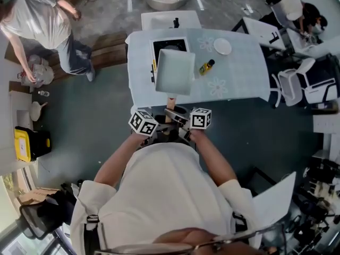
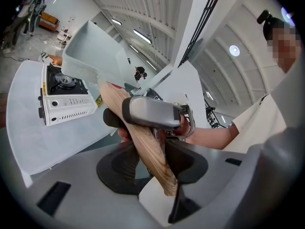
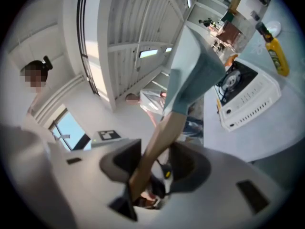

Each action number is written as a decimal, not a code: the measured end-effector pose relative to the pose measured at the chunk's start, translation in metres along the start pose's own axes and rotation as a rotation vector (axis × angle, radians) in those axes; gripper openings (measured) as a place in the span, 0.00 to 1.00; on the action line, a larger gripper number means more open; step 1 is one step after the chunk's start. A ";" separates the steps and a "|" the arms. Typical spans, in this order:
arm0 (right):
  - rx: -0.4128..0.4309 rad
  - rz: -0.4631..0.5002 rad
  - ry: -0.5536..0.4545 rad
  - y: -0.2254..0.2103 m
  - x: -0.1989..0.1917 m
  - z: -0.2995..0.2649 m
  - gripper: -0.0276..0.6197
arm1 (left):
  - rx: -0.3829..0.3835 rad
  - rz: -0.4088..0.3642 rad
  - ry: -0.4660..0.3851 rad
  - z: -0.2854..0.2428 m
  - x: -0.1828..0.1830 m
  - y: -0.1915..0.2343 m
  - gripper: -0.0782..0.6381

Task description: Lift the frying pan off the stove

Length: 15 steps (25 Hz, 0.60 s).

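A square pale-blue frying pan (image 1: 174, 70) with a wooden handle (image 1: 171, 104) hangs tilted above the table, clear of the white portable stove (image 1: 170, 44), which it partly hides in the head view. My left gripper (image 1: 159, 125) and right gripper (image 1: 185, 122) meet at the handle's near end. In the left gripper view the handle (image 2: 143, 137) runs between the left gripper's (image 2: 148, 162) jaws, with the pan (image 2: 83, 51) up beyond it and the stove (image 2: 66, 97) below. In the right gripper view the right gripper (image 3: 152, 168) clamps the handle (image 3: 159, 140) under the pan (image 3: 195, 66).
The table (image 1: 239, 81) has a pale-blue cloth with a white plate (image 1: 222, 46) and a yellow bottle (image 1: 206, 67) right of the stove. Office chairs (image 1: 297, 84) stand at the right. A person (image 1: 42, 20) bends over at the upper left, and a yellow box (image 1: 24, 142) lies on the floor.
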State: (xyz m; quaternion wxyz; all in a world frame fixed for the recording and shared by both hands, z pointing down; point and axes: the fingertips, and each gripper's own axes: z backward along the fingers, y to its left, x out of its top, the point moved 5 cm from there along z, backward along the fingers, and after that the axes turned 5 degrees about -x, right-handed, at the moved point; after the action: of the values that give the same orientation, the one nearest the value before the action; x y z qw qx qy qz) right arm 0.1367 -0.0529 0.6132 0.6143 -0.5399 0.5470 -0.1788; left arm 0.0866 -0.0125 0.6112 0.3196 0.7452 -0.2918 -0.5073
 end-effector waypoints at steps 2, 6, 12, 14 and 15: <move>0.010 -0.001 0.000 0.003 0.001 0.001 0.34 | 0.003 -0.001 -0.004 0.000 0.000 -0.002 0.38; 0.031 0.007 -0.005 0.005 0.002 0.001 0.34 | 0.014 -0.011 -0.008 0.001 0.001 -0.004 0.38; 0.030 0.008 0.007 0.005 0.002 0.000 0.34 | 0.017 -0.010 -0.010 0.001 0.001 -0.003 0.38; 0.030 0.009 0.011 0.004 0.001 -0.001 0.34 | 0.018 -0.010 -0.013 0.002 0.000 -0.002 0.38; 0.032 0.012 0.011 0.004 0.002 -0.001 0.34 | 0.018 -0.010 -0.014 0.002 0.000 -0.002 0.38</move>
State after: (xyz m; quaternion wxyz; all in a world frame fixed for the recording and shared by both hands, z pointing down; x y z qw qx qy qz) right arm 0.1349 -0.0534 0.6094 0.6208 -0.5257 0.5507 -0.1870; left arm 0.0853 -0.0116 0.6090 0.3082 0.7460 -0.2949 -0.5113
